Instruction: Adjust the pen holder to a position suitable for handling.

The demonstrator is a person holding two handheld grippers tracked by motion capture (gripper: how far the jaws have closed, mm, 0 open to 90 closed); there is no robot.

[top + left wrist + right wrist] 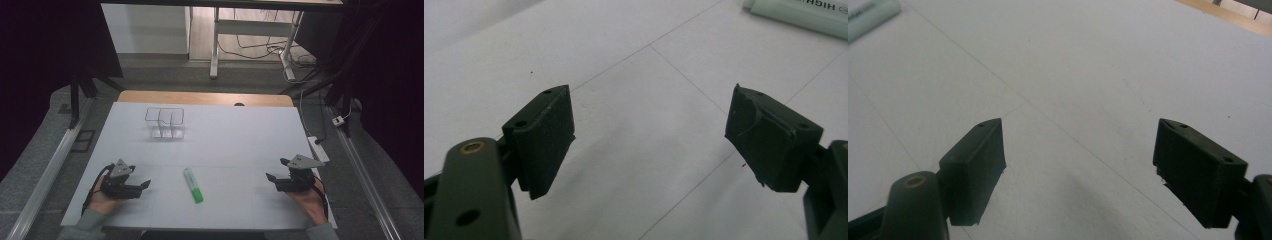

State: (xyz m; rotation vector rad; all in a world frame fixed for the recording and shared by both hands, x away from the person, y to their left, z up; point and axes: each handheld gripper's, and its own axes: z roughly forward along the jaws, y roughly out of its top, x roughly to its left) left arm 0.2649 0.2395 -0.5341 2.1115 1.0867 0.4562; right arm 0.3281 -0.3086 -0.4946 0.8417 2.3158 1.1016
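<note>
- Left claw (146, 185) spread wide, empty, low over the white counter (240, 145).
- Right claw (270, 177) likewise spread, grasping nothing.
- Green highlighter (193, 185) flat on the counter between both claws, apart from each.
- Clear compartmented organizer (165, 123) farther back, well apart.

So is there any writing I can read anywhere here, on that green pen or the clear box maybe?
"HIGH": dark capitals on the pale green highlighter, seen upside down in the left gripper view and cut off at the picture's edge, so the rest of the word cannot be read.
Highlighter in the high view: print too small to read.
Clear plastic organizer: no writing to be seen.
</note>
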